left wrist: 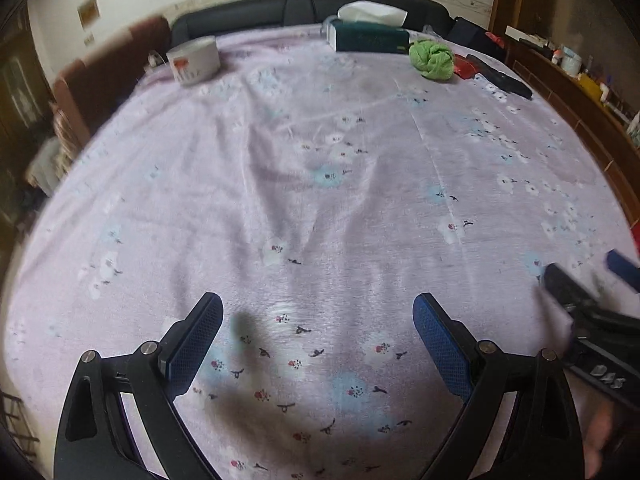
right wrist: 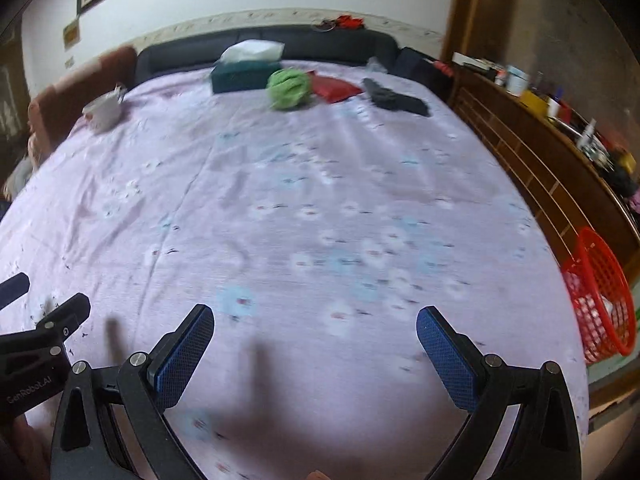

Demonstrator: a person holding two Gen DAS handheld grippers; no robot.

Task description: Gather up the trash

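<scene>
Left gripper (left wrist: 318, 344): jaws spread wide, nothing between the blue pads, held low over the near part of the bed.
Right gripper (right wrist: 316, 354): jaws also spread wide and holding nothing, just right of the left gripper, over the same near stretch of sheet.
Bed (left wrist: 320, 208): covered by a pale lilac sheet with small flower prints; the middle is bare, and all the loose things lie along the far edge by the dark headboard (left wrist: 248, 10).
Cup (left wrist: 194, 60): white paper tub with a red print, standing at the far left corner of the bed; in the right view something pale sticks out over its rim, too blurred to name.
Tissue box (left wrist: 370, 38): dark green, lying at the far middle, with white tissue (left wrist: 372, 12) rising out of its top.
Green ball (left wrist: 432, 58): crumpled bright green wad, just right of the tissue box and close to touching it.
Red packet (right wrist: 334, 88): flat, red, just right of the green ball.
Black item (right wrist: 396, 98): long, dark, lying right of the red packet near the bed's right edge; its kind cannot be told.
Basket (right wrist: 616, 276): red mesh plastic, standing on the floor beside the bed's right side, against the wooden cabinet (right wrist: 532, 168); pale scraps lie inside it, seen through the mesh.
Cabinet top: crowded with small bottles and boxes, too small to tell apart.
</scene>
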